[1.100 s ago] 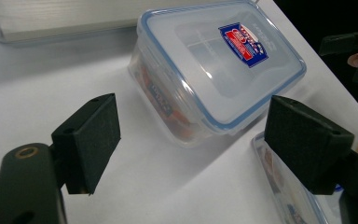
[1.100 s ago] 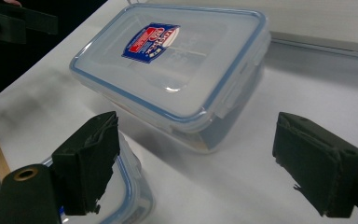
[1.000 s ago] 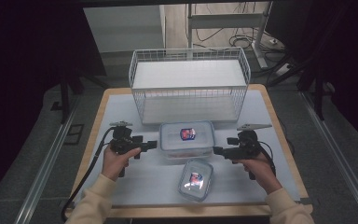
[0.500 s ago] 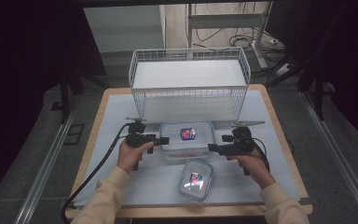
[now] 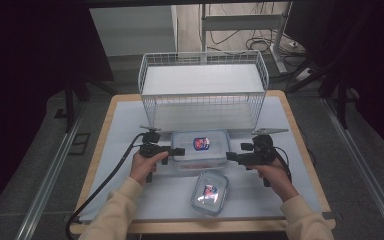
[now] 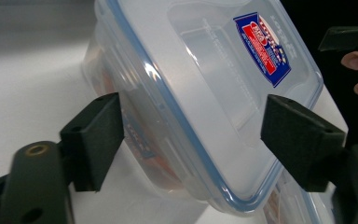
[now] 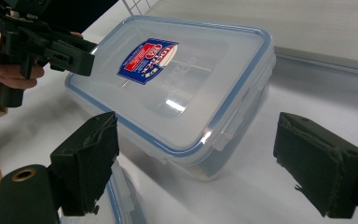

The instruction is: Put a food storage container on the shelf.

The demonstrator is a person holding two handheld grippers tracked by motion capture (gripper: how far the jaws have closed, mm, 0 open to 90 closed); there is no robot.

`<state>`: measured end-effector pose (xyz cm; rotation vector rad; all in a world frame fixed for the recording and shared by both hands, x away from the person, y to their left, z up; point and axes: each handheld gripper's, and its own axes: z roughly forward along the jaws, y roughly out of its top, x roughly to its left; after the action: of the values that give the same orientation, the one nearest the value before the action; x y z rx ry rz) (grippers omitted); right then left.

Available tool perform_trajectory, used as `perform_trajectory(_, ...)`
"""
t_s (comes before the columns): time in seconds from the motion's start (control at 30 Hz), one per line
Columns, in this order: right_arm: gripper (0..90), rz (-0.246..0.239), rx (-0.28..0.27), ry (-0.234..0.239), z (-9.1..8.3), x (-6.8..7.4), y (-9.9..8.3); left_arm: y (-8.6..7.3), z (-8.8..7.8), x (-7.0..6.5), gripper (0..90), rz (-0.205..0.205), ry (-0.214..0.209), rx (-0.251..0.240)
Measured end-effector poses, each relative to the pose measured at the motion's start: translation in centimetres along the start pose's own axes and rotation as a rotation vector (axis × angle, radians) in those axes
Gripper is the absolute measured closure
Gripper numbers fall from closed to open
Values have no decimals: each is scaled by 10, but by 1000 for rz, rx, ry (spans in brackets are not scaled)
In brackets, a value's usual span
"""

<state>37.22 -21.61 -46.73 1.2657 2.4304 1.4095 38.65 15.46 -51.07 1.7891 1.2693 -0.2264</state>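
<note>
A large clear container [image 5: 200,147] with a blue-rimmed lid and a red-and-blue label lies at the table's middle. My left gripper [image 5: 179,151] reaches its left end from the side. In the left gripper view the gripper [image 6: 191,116] straddles a corner of the container [image 6: 200,88]. Its jaws have just been closing, and I see no pad pressing on the box. My right gripper [image 5: 230,156] stands open just off the box's right end, and the container [image 7: 177,88] lies ahead of that gripper [image 7: 196,135] in the right gripper view.
A smaller lidded container [image 5: 210,192] lies nearer the front edge, between the hands. A white wire basket [image 5: 203,95] stands at the back of the table. A black cable [image 5: 105,185] trails left from my left gripper.
My left gripper has moved right, up to the large container's left end. The right gripper has barely shifted.
</note>
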Motion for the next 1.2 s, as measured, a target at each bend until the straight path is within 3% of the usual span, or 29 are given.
perform_trajectory(0.33, 138, 75, 67, 26, 34, -15, 20, -1, -5, 4, 316, -8, -18, -14)
perform_trajectory(0.4, 143, 114, 98, 32, 45, -23, 25, -1, -5, 5, 314, -14, -24, -10)
perform_trajectory(0.57, 144, 177, 127, 65, 56, -33, 30, -1, -2, 7, 267, -27, -45, 10)
perform_trajectory(0.7, 144, 194, 142, 85, 59, -35, 28, -1, 3, 10, 250, -49, -82, 23)
perform_trajectory(0.83, 144, 199, 158, 97, 61, -36, 27, -1, 3, 10, 233, -52, -83, 27)
perform_trajectory(0.93, 180, 205, 169, 117, 62, -36, 26, 0, 2, 9, 257, -52, -77, 19)
perform_trajectory(1.03, 215, 230, 173, 138, 63, -38, 26, -1, 2, 9, 259, -55, -78, 19)
perform_trajectory(1.1, 285, 277, 163, 164, 60, -44, 24, -1, 1, 10, 273, -55, -82, 20)
perform_trajectory(1.2, 321, 288, 148, 183, 55, -47, 21, -2, 0, 7, 292, -47, -78, 14)
